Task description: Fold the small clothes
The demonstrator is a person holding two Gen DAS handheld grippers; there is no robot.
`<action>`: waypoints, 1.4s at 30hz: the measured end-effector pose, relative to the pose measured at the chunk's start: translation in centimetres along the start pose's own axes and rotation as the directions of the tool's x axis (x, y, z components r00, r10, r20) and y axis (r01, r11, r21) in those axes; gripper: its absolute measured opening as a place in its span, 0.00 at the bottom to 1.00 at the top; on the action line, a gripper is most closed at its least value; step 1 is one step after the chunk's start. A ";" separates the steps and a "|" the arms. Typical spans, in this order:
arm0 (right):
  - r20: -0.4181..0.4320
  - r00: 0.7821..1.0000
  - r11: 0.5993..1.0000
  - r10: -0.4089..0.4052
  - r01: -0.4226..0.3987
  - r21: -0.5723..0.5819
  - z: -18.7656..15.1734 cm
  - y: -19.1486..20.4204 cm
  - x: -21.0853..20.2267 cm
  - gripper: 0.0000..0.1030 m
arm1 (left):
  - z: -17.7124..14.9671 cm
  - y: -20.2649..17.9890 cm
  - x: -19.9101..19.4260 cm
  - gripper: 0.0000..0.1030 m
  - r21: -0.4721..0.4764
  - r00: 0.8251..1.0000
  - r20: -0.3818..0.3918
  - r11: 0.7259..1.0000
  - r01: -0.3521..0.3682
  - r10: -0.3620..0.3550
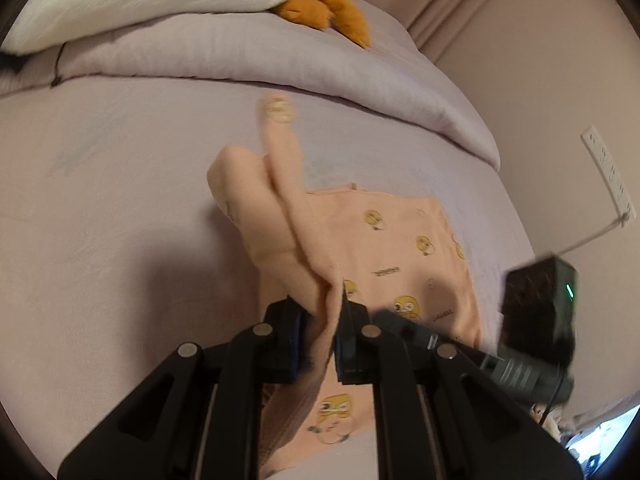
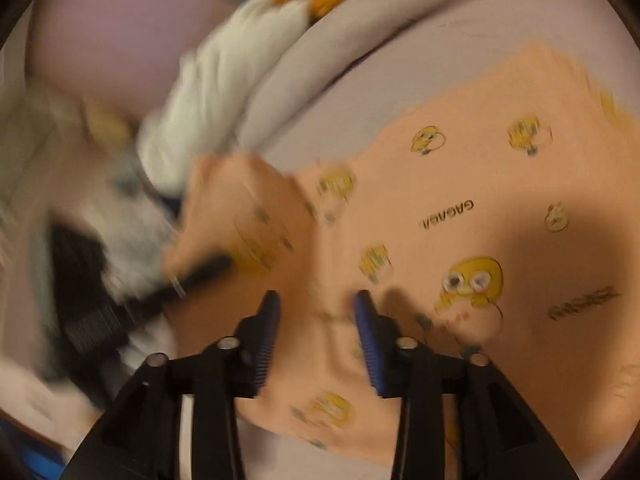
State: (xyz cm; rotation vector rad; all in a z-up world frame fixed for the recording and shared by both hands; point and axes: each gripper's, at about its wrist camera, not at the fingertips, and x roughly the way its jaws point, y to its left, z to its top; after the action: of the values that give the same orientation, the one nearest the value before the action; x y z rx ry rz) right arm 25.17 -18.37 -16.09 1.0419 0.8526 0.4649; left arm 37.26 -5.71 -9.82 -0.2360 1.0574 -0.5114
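Observation:
A small peach shirt (image 1: 400,248) with yellow cartoon prints lies on the pale lilac bed. My left gripper (image 1: 324,312) is shut on a bunched fold of its sleeve side (image 1: 288,208), lifted above the flat body. The right gripper shows in the left wrist view (image 1: 528,344) at the shirt's right edge. In the right wrist view my right gripper (image 2: 316,308) is open, its blue pads either side of a ridge of the shirt (image 2: 460,200) without pinching it. The left gripper appears there as a blurred dark shape (image 2: 192,276) holding the raised fold.
A rolled lilac duvet (image 1: 240,56) runs across the back of the bed, with a white and orange plush toy (image 1: 316,4) on it. A wall with a white power strip (image 1: 608,172) is at right.

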 end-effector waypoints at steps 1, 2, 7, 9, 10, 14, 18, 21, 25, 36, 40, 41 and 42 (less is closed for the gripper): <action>-0.002 0.997 0.993 0.077 -0.077 0.086 0.7 -1.0 0.4 0.44 | 0.0 -0.9 0.5 0.11 0.023 1.000 -0.010 1.000 -0.016 0.017; 0.000 0.992 0.984 0.125 -0.124 0.128 0.9 -1.6 0.5 0.50 | -0.2 -1.7 0.9 0.11 0.047 0.999 -0.021 0.998 -0.034 0.035; 0.027 0.972 0.945 0.231 -0.231 0.233 0.6 -2.6 0.6 0.63 | -1.0 -5.3 4.4 0.19 0.144 0.993 -0.100 0.988 -0.046 0.061; 0.022 0.978 0.951 0.208 -0.207 0.231 0.3 -2.5 0.8 0.65 | -1.5 -6.1 5.6 0.24 0.159 0.989 -0.142 0.987 -0.016 0.039; 0.012 0.987 0.961 0.161 -0.160 0.224 0.4 -2.6 0.9 0.66 | -1.7 -6.2 5.9 0.24 0.162 0.987 -0.155 0.987 -0.002 0.028; -0.024 0.994 0.976 0.106 -0.100 0.191 1.0 -1.7 1.1 0.66 | -3.0 -5.7 5.2 0.24 0.135 0.978 -0.200 0.987 0.083 -0.055; -0.049 0.999 0.992 0.016 -0.010 0.122 1.1 -0.5 2.0 0.65 | -4.3 -2.3 1.7 0.27 0.071 0.983 -0.158 0.991 0.110 -0.097; -0.045 0.994 0.992 -0.100 0.103 0.069 1.2 -0.2 2.5 0.51 | -5.3 0.2 -0.4 0.41 0.040 0.991 -0.122 0.997 0.062 -0.057; -0.027 0.964 0.962 -0.265 0.262 -0.070 1.8 1.1 3.7 0.17 | -6.7 3.6 -2.2 0.42 -0.017 0.994 -0.112 1.000 0.014 -0.015; 0.101 0.885 0.845 -0.455 0.465 -0.263 6.6 4.0 -5.0 0.14 | -7.8 4.6 -3.1 0.67 -0.097 0.996 -0.072 0.994 0.044 -0.051; 0.072 0.843 0.818 -0.533 0.535 -0.210 8.3 -0.7 -6.1 0.14 | -7.5 3.6 -2.0 0.67 -0.084 0.994 -0.080 0.994 0.072 -0.079; 0.065 0.835 0.813 -0.546 0.548 -0.196 8.4 -1.8 -5.9 0.14 | -7.4 3.0 -1.6 0.67 -0.078 0.993 -0.080 0.994 0.082 -0.088; 0.068 0.830 0.809 -0.553 0.555 -0.193 8.5 -2.3 -5.6 0.14 | -7.2 2.6 -1.3 0.67 -0.071 0.992 -0.081 0.994 0.088 -0.093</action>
State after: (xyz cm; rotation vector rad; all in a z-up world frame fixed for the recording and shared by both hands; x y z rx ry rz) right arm 28.47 -28.06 -13.91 0.5592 1.0304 0.0432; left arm 31.20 -2.41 -13.41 -0.3259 1.1507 -0.5716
